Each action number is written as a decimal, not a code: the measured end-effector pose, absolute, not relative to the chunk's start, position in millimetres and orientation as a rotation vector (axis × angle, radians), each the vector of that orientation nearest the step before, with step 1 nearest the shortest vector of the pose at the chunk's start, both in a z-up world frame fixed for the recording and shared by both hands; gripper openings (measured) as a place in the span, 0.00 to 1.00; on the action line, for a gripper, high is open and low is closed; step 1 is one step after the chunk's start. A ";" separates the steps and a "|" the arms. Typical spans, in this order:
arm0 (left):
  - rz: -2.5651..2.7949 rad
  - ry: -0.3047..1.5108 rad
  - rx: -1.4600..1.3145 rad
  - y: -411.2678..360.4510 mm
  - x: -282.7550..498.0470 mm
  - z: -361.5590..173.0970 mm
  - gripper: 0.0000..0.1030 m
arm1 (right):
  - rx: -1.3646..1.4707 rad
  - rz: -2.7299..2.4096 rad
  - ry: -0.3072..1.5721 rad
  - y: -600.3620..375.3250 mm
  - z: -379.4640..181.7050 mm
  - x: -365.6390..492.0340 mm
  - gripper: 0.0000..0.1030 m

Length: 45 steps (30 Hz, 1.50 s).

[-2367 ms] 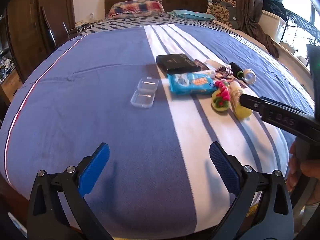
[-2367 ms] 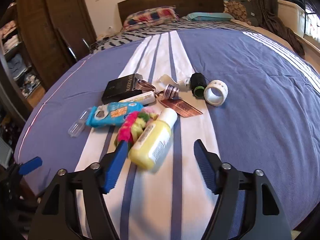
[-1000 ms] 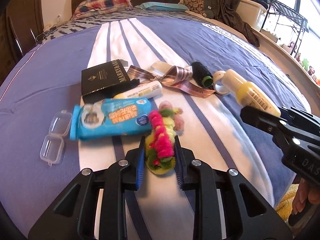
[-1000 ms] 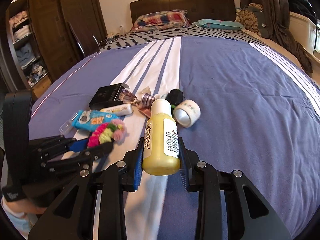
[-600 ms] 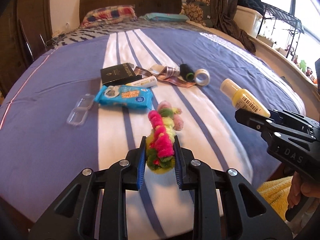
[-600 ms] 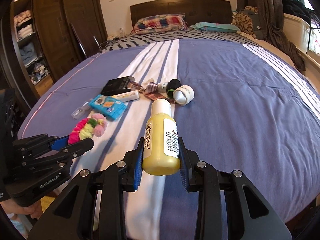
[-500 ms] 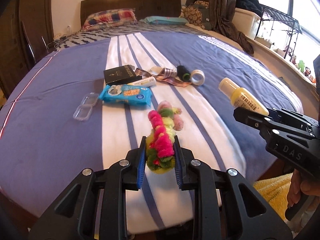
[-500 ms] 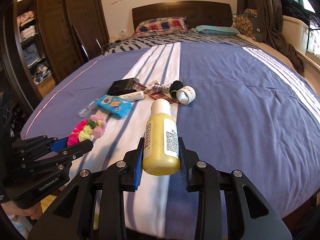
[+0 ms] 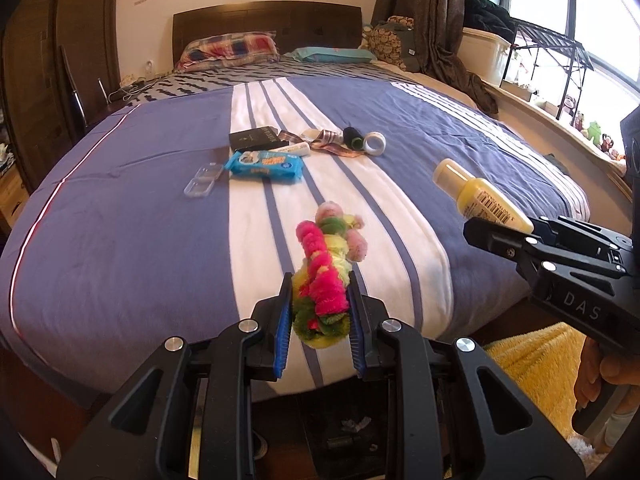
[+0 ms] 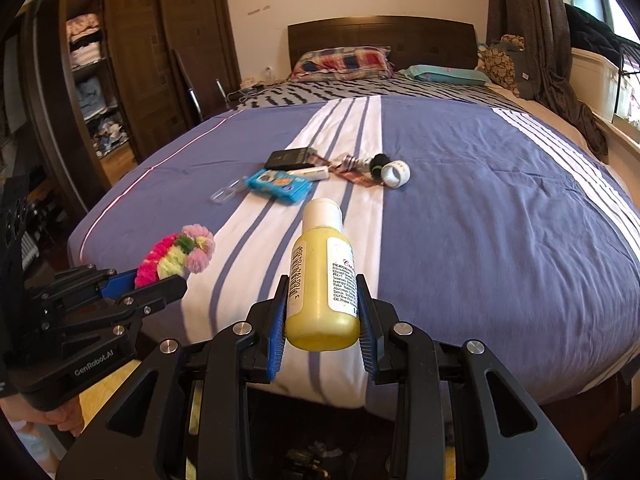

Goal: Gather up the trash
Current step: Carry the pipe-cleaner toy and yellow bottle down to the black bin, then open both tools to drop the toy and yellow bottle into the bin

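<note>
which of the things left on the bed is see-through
The clear plastic case, lying left of the blue packet; everything else in that cluster is opaque.

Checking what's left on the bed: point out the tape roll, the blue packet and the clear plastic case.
tape roll (image 10: 396,173), right wrist view, its side wall.
blue packet (image 9: 264,161), left wrist view, printed face.
clear plastic case (image 9: 203,179), left wrist view, lid.

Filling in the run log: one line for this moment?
left claw: shut on fuzzy garland | right claw: shut on yellow bottle | both above bed edge
</note>
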<state>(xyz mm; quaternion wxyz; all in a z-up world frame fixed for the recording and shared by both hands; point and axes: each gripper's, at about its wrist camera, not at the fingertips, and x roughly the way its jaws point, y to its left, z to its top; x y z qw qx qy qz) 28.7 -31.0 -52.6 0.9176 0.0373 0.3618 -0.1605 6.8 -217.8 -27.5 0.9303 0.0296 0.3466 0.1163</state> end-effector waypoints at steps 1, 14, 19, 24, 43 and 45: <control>-0.330 0.746 0.076 -29.8 23.1 -53.7 0.22 | 0.056 0.243 0.710 -216.6 -28.3 1.1 0.31; -0.346 0.809 0.069 -26.0 -19.6 -87.9 0.22 | 0.045 0.254 0.809 -219.2 -69.0 -43.0 0.31; -0.353 0.852 0.073 -30.2 -26.2 -108.5 0.22 | 0.054 0.260 0.860 -220.3 -88.3 -47.4 0.31; -0.360 0.905 0.081 -33.9 -32.7 -131.8 0.22 | 0.063 0.274 0.929 -218.0 -112.7 -55.4 0.31; -0.383 1.165 0.086 -41.1 -25.2 -233.6 0.22 | 0.070 0.281 1.199 -205.3 -201.6 -44.6 0.31; -0.389 1.187 0.083 -40.4 -23.0 -240.8 0.22 | 0.079 0.282 1.228 -204.9 -211.3 -42.1 0.31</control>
